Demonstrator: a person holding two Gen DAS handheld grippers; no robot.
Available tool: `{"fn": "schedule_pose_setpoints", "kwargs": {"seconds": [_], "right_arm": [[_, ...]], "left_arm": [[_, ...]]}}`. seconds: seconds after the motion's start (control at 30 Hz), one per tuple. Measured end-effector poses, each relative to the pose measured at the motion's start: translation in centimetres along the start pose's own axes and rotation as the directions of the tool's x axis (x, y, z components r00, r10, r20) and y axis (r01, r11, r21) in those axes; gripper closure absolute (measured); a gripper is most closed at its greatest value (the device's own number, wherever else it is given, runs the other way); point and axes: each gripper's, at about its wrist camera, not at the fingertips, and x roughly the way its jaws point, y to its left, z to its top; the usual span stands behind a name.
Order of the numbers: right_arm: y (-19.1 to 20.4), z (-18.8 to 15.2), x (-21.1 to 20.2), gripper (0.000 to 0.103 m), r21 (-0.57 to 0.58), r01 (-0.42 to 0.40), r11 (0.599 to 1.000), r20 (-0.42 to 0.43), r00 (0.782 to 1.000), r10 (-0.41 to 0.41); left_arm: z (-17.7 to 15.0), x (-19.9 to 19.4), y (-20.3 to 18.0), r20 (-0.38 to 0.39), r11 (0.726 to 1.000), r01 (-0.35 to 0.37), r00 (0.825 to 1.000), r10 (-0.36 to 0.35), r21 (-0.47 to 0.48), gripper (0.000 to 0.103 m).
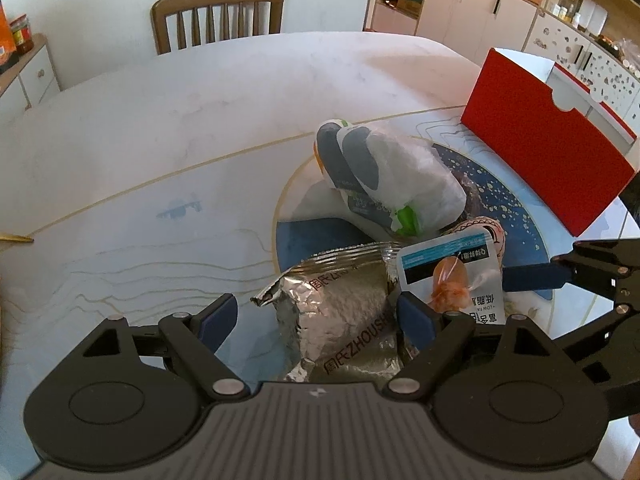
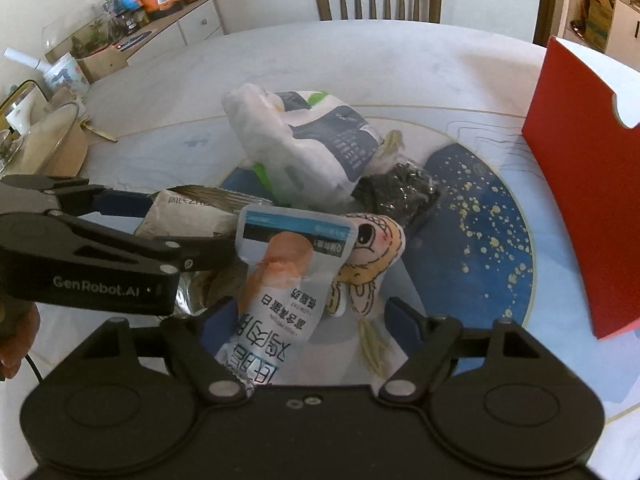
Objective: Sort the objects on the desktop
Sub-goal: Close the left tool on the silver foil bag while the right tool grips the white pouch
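Both grippers are over the pile on the blue mat [image 2: 480, 240], mid-table.

Left gripper [image 1: 316, 318]: jaws spread, straddling the crinkled foil snack bag [image 1: 344, 320]. No pinch yet as far as I can see.

Right gripper [image 2: 308, 324]: jaws also spread, around the near end of the chicken-breast pouch [image 2: 280, 276]. The fish plush [image 2: 372, 256] sits between the same fingers, touching the pouch.

Risks:
- The right could close on pouch plus plush and pull both.
- Pouch looks to overlap the foil bag's right edge, so lifting either may drag the other.
- Foil is slick and creased; a shallow pinch could slip.
- The grippers are near each other; the left's right finger sits just beside the pouch, so a clash is likely if both close and lift.
- The white plastic bag [image 2: 296, 136] leans over the dark packet [image 2: 400, 188] at the far side, so a tug may topple it.
- Red box [image 2: 580, 184] stands upright far right, well apart.
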Motion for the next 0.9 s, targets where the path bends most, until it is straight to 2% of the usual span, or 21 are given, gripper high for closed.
{"fn": "schedule_pose_setpoints", "kwargs": {"seconds": [0.13,0.23,0.3,0.37,0.57,0.9], "right_arm": [[-0.1,-0.4,-0.3,0.034,0.017,-0.006,1.000,0.008,1.000,0.006],[0.1,-0.3,-0.5,0.055,0.034,-0.038,0.999,0.002,0.999,0.038],[0.1,-0.3,-0.6,0.062,0.048,-0.057,0.997,-0.006,0.998,0.057],[0.2,-0.4,-0.8,0.064,0.048,-0.059,0.997,-0.011,0.998,0.060],[-0.3,-0.8,-1.3,0.070,0.075,-0.070,0.995,-0.020,0.997,0.072],[-1.6,-2.2,-2.9,0.072,0.075,-0.085,0.994,-0.027,0.996,0.087]], "left_arm": [[-0.2,0.0,0.1,0.000,1.000,0.006,1.000,-0.006,-0.024,0.017],[-0.3,-0.1,0.0,0.002,0.999,0.021,1.000,-0.021,-0.035,0.026],[-0.3,-0.3,-0.2,0.004,0.999,0.030,1.000,-0.030,-0.040,0.034],[-0.4,-0.5,-0.5,0.005,0.999,0.035,0.999,-0.034,-0.042,0.042],[-0.5,-0.9,-0.4,0.006,0.995,0.042,0.999,-0.041,-0.094,0.051],[-1.5,-1.5,0.0,0.032,0.987,0.052,0.998,-0.048,-0.153,0.059]]}}
